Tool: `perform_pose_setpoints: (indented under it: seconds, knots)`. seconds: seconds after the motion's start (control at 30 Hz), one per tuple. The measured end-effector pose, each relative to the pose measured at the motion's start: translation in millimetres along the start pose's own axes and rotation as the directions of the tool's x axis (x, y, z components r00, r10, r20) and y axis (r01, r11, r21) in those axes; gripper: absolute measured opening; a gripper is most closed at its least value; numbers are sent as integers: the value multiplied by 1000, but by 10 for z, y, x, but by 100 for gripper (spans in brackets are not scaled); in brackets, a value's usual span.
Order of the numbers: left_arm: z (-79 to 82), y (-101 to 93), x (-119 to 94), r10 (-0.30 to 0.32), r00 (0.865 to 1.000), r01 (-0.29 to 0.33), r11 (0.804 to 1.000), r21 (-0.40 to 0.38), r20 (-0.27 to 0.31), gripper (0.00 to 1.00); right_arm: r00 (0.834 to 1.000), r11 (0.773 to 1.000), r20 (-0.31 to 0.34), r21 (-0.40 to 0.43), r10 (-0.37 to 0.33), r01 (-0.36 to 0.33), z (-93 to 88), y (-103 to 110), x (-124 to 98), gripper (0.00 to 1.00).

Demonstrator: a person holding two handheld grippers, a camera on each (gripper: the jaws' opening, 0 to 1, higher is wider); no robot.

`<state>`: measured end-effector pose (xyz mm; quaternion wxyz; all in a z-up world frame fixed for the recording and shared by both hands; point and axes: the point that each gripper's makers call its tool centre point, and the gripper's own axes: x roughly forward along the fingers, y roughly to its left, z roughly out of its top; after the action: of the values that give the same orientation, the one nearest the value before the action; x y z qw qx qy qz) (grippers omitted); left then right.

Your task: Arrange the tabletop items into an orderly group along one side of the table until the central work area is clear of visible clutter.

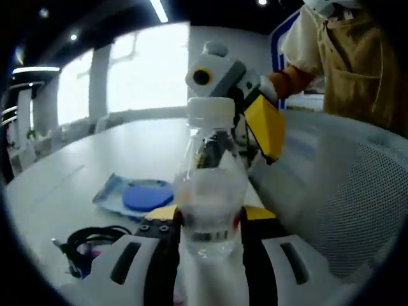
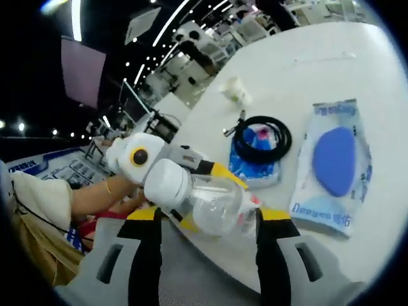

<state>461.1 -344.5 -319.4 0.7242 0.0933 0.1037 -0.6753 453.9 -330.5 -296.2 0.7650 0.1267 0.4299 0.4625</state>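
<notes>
Both grippers, left and right, clamp their jaws on one clear bottle above the white table.

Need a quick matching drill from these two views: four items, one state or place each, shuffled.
Items:
1. clear bottle
2. black cable
3. blue pad package
4. crumpled white wad

Descriptions:
A. coiled, lying on a small blue packet
B. flat on the table, nearest the right edge in the right gripper view
C. white cap on, between gripper jaws
D. alone on the table, beyond the cable

Pairs: 1-C, 2-A, 3-B, 4-D
</notes>
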Motion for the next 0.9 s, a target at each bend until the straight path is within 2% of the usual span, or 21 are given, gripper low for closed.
perform_pose_setpoints:
  seconds: [0.17, 0.23, 0.27, 0.3, 0.33, 0.37, 0.43, 0.47, 0.6, 0.7, 0.9]
  knots:
    - [2, -4, -8, 7, 1000, -7, 1000, -9, 5, 35, 1000, 1000, -2, -12, 0, 0, 0, -2, -3, 57]
    - [1, 2, -19, 35, 999, -35, 999, -42, 7, 36, 1000, 1000, 11, -4, -7, 7, 26, -20, -28, 55]
    - [-40, 51, -31, 93, 996, -94, 989, -117, -18, 41, 1000, 1000, 26, -8, -13, 14, 49, -23, -43, 57]
    - [-47, 64, -31, 116, 993, -118, 986, -116, -28, 47, 999, 1000, 35, -11, -21, 22, 63, -33, -53, 59]
    - [-29, 14, -26, 113, 993, -115, 991, -66, -29, 52, 998, 999, 50, -14, -29, 30, 82, -51, -70, 60]
    - [-25, -2, -27, 124, 992, -126, 990, -70, -29, 54, 998, 999, 52, -16, -31, 32, 81, -59, -83, 60]
    - [-28, -26, -41, 139, 990, -141, 983, -117, -24, 55, 998, 999, 54, -27, -31, 32, 74, -65, -104, 60]
    - [-26, -4, -61, 178, 984, -178, 973, -146, -16, 57, 998, 998, 60, -46, -29, 32, 75, -55, -121, 61]
    - [-2, -23, -121, 222, 975, -218, 958, -187, -1, 68, 993, 991, 114, -130, -27, 42, 144, -37, -166, 65]
    - [-18, -40, -152, 253, 967, -253, 952, -172, -23, 79, 986, 975, 164, -218, -17, 53, 219, -13, -191, 67]
    - [35, -21, -220, 336, 942, -332, 917, -219, -21, 98, 982, 919, 189, -389, 19, 57, 251, 35, -188, 72]
